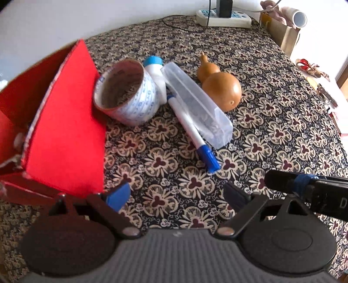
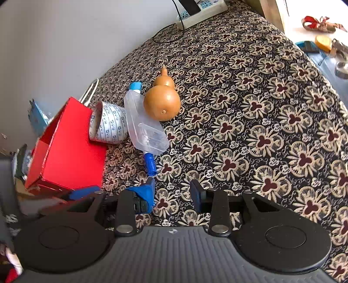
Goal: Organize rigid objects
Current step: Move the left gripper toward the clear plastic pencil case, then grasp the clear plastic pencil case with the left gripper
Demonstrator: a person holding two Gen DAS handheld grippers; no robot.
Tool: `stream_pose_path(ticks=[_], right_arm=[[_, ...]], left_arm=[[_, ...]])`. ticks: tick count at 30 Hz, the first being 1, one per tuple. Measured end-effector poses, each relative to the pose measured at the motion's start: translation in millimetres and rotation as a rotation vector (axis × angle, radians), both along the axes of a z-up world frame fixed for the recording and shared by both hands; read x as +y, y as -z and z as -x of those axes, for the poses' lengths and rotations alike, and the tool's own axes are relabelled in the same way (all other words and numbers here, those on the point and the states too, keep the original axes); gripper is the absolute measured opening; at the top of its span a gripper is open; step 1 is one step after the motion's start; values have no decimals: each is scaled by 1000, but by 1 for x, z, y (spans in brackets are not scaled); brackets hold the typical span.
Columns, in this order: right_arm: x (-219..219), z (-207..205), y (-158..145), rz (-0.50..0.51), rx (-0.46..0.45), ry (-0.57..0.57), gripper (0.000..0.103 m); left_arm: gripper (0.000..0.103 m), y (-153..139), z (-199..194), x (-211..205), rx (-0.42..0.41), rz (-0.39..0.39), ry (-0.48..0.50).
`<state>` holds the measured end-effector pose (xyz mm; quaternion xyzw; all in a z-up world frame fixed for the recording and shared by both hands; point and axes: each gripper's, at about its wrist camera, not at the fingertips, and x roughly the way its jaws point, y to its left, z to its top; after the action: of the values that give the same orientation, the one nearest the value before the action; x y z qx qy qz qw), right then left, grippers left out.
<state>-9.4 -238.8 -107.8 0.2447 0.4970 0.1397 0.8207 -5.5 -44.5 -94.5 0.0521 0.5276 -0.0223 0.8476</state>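
Red cardboard box (image 1: 65,122) at nine o'clock on the patterned bench (image 1: 271,122), open, with little visible inside. Still outside it, in a tight cluster at twelve o'clock: tape roll (image 1: 128,93) touching the box wall, white bottle with blue cap (image 1: 155,71) behind it, clear plastic case (image 1: 195,102) lying over a blue-capped marker (image 1: 193,135), gourd (image 1: 219,87) just beside the case at two o'clock. Sorting apparently barely begun, with every one of these pieces left to place.

Left tool (image 1: 178,196) wide and empty, low over bare cloth near the box corner. Right tool (image 2: 171,189) likewise wide apart, gripping nothing, marker cap (image 2: 150,163) just beyond its tips.

Left view only: full length of the marker, a cardboard tube (image 1: 298,19) at one o'clock. Right view only: the case's small inner tray (image 2: 152,135), clutter (image 2: 37,115) behind the box, and the left tool's blue pad (image 2: 82,192) at nine o'clock.
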Motion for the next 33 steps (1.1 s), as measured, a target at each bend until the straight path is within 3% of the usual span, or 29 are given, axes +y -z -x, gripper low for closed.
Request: stream_pose_path(ticks=[10,16,27,33], right_arm=[[5,-19,-14,-52,-74,-15,19],[43,-58,-24,9,-149,-99,19],[102,-97,-7,223,-154,-256,19],[78,-104,0,130,-103,-187,20]], left_arm=[[92,17,6,19,1,116,20],[92,16,4,26,-18,185,30],[92,15,-2,27,-61,164,96],[92,12,-5,32,-85,165,105]])
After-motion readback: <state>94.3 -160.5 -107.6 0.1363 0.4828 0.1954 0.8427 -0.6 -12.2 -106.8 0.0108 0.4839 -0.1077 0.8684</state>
